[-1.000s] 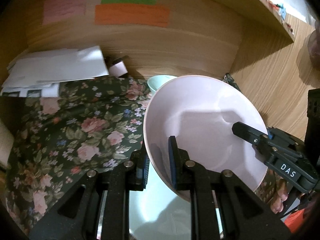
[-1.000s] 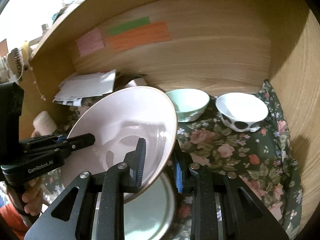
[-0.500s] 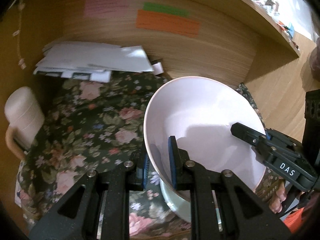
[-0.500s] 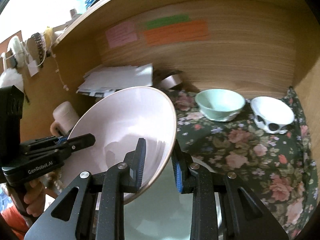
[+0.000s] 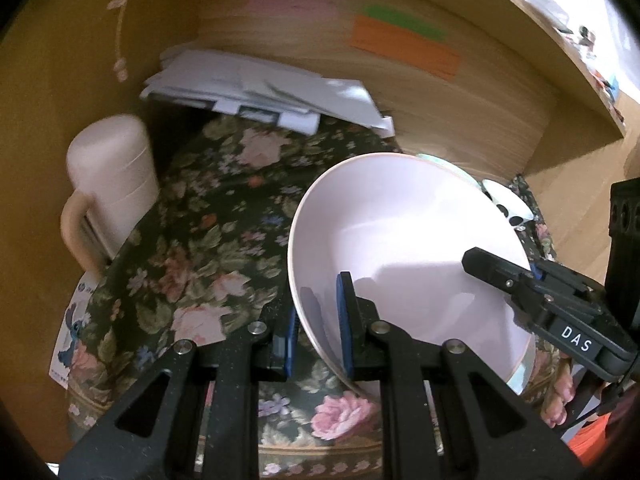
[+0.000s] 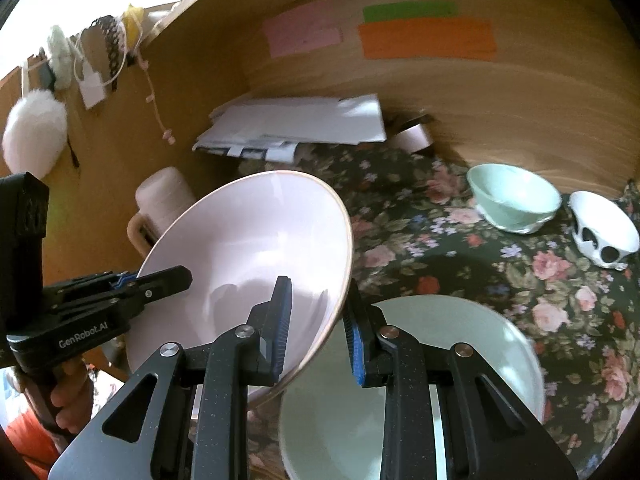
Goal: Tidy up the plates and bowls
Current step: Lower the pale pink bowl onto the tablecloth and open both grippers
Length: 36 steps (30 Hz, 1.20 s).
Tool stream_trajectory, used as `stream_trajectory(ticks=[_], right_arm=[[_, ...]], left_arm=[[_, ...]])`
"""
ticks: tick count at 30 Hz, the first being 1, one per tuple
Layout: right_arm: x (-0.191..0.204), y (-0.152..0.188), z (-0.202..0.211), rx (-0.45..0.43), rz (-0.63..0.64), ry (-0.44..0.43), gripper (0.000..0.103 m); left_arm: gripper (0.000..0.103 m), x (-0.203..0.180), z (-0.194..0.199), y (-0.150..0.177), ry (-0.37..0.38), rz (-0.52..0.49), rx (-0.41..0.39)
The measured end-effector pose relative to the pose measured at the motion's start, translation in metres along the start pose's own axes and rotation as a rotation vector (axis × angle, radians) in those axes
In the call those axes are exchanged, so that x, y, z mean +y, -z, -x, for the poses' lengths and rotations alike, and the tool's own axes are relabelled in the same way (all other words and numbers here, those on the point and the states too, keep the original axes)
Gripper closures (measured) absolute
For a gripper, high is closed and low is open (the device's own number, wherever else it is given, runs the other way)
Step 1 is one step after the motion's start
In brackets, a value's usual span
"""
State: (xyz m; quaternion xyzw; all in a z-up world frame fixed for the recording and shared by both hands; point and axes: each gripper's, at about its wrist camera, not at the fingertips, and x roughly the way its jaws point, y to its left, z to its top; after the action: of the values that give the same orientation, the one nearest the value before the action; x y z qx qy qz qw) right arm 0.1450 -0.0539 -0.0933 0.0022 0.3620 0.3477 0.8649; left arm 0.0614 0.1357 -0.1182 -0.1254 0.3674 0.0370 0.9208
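We hold the pink plate [image 5: 404, 248] between us, tilted and lifted off the floral cloth [image 5: 208, 248]. Our left gripper [image 5: 316, 320] is clamped on the plate's near-left rim, one blue pad outside and one inside. Our right gripper [image 6: 316, 320] is clamped on the opposite rim in the same way, the rim running between its two blue pads.

In the right wrist view, a pale green plate [image 6: 460, 344] lies flat on the cloth directly below the right gripper, its far edge free and its near edge hidden behind the fingers. Beyond it, a mint bowl [image 6: 514, 198] and a white bowl with black spots [image 6: 604, 232] stand upright near the back wall, just beside each other; we cannot tell whether they touch. A stretch of bare cloth separates them from the green plate.

To the left, a cream mug [image 5: 112, 184] stands against the side wall, well apart from the pink plate's left rim, with open cloth between. A stack of white papers [image 5: 264, 92] lies at the back-left corner, and a roll of tape [image 6: 414, 136] sits beside its right end. The wooden back wall [image 6: 520, 92] and right side wall close in the space behind and beside the bowls.
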Motion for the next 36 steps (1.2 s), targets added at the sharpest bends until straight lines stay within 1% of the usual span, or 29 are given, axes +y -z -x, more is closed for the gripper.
stream_trajectory(ticks=[10, 21, 27, 36], right_arm=[[0.015, 0.004, -0.035, 0.106, 0.027, 0.003, 0.08], [0.018, 0.003, -0.069, 0.21, 0.051, 0.007, 0.08], [0.021, 0.001, -0.078, 0.234, 0.071, 0.021, 0.08], [0.023, 0.003, -0.085, 0.258, 0.1, 0.042, 0.077]], left_arm=[[0.086, 0.031, -0.013, 0.018, 0.001, 0.059, 0.036], [0.086, 0.051, -0.031, 0.017, 0.004, 0.096, 0.082], [0.086, 0.059, -0.039, 0.019, 0.015, 0.128, 0.101], [0.084, 0.058, -0.041, 0.021, 0.022, 0.103, 0.099]])
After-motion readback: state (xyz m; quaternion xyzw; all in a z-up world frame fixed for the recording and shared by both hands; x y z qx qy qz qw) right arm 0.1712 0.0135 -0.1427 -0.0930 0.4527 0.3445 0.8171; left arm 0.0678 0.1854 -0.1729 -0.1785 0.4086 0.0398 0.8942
